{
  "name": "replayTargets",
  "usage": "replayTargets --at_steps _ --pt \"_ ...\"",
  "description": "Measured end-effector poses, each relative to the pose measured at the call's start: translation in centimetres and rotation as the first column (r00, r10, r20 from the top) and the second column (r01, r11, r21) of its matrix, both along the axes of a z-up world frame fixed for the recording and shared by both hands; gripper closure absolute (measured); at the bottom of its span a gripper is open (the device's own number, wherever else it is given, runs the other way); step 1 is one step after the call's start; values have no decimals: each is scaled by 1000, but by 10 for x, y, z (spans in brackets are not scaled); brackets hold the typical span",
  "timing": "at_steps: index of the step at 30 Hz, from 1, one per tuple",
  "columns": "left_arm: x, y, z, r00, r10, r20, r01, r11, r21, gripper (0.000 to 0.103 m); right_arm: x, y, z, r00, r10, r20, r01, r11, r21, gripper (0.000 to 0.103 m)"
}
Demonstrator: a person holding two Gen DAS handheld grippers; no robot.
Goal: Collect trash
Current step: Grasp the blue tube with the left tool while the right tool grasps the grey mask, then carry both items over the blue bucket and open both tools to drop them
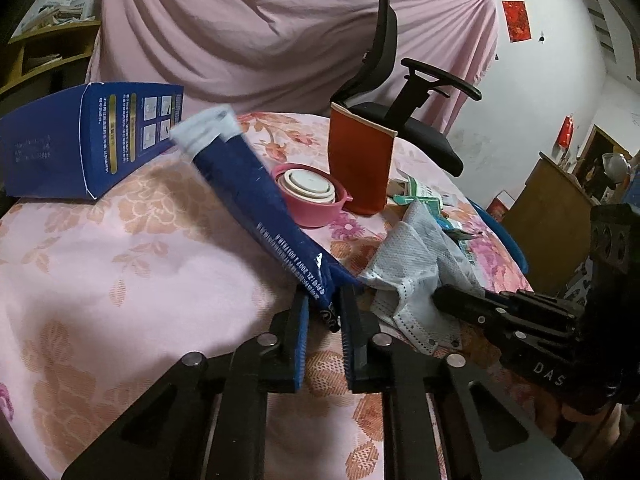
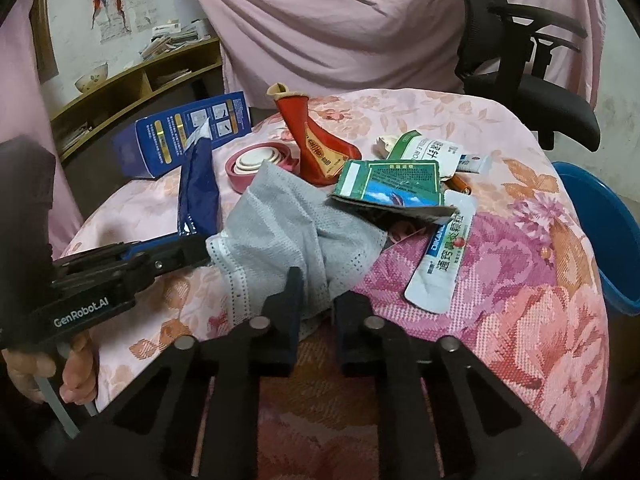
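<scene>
My left gripper [image 1: 324, 308] is shut on the near end of a dark blue foil packet [image 1: 256, 204], which tilts up to the far left; it also shows in the right wrist view [image 2: 200, 188]. My right gripper [image 2: 316, 292] is shut on a crumpled grey face mask [image 2: 288, 220], which also shows in the left wrist view [image 1: 412, 264]. Both rest on the pink flowered table [image 2: 500, 280]. Green and white medicine packets [image 2: 388, 184] and a white sachet [image 2: 440, 264] lie just beyond the mask.
A blue box [image 1: 80, 140] lies far left. A pink collapsed cup [image 1: 312, 196] and a red pouch [image 1: 360, 160] stand mid-table. A blue bin [image 2: 604, 236] sits at the table's right edge. A black office chair [image 2: 528, 72] stands behind.
</scene>
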State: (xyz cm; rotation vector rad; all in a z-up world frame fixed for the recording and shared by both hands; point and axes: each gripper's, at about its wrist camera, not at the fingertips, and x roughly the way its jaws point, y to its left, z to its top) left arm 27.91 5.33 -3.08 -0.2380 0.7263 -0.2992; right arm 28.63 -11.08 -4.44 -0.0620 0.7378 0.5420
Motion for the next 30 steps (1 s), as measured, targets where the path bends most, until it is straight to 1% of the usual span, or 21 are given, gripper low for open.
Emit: replayTargets --at_steps 1,6,11,16,18,20,24,27,30 --pt "-1 -1 1 1000 0 6 0 1000 6 95 -1 0 0 1000 2 3 -2 1000 2 78" --pt "-8 -11 2 999 15 50 -18 998 64 98 -9 -2 1 999 10 43 -11 1000 22 80" --pt "-22 -21 3 989 59 135 -77 989 129 99 -25 -6 8 990 27 141 -35 998 59 80" --pt "-38 -35 4 968 97 232 -141 974 179 99 -39 -14 17 970 11 243 -40 992 116 80" --pt "-42 -44 9 956 105 275 -159 970 181 99 -42 -20 20 962 -4 271 -37 989 146 80" --pt "-47 -56 16 938 111 327 -179 966 185 99 -44 -26 23 957 -18 290 -36 983 178 80" --pt "-52 -71 25 916 113 384 -197 962 189 99 -47 -37 34 939 -50 340 -28 975 220 80" --pt "-52 -81 28 909 108 403 -202 959 200 99 -50 -49 44 920 -74 386 -24 970 244 80" --pt "-47 -89 31 909 107 403 -198 961 192 99 -53 -64 52 897 -122 425 -3 960 281 80"
